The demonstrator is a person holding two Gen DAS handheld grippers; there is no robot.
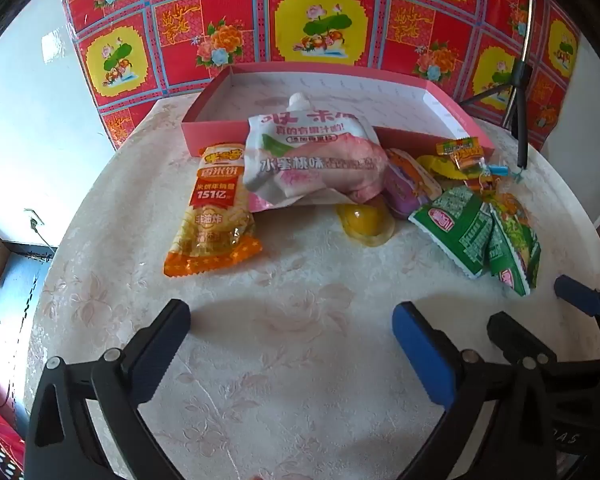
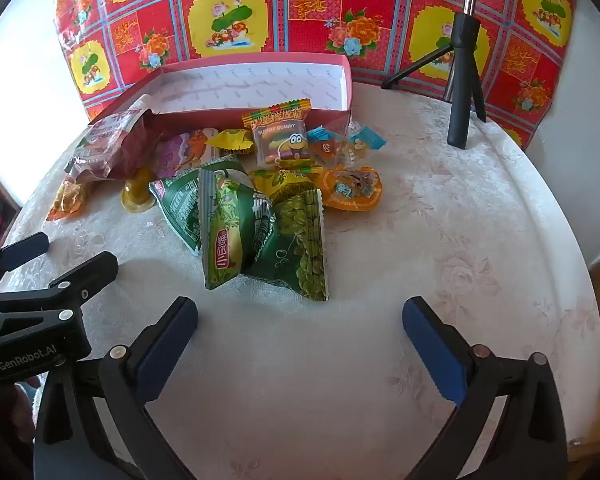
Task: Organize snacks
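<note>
Snacks lie heaped on the round table [image 1: 300, 360] under its pale floral cloth, all of them still outside the shallow pink cardboard box [image 1: 220, 128] at the far edge, which looks empty. Left of the heap and just in front of the box lies the orange-and-yellow rice cracker bag [image 1: 214, 216], its long axis running away from the viewer toward the box. Next along, the white peach-print spout pouch [image 1: 312, 160] leans on the box's front wall, with a clear yellow jelly cup [image 1: 364, 220] in front of it. Further right sit the green crinkled pea packets [image 2: 260, 228], then a burger gummy sachet [image 2: 280, 136] by the box wall.

The left gripper [image 1: 292, 328] hovers with its fingers spread wide and empty, aimed at the pouch and cracker bag, which lie straight ahead. The right gripper [image 2: 300, 320], likewise wide and empty, is nearer the green packets, which lie just beyond its fingers. Each probably takes its own side.
</note>
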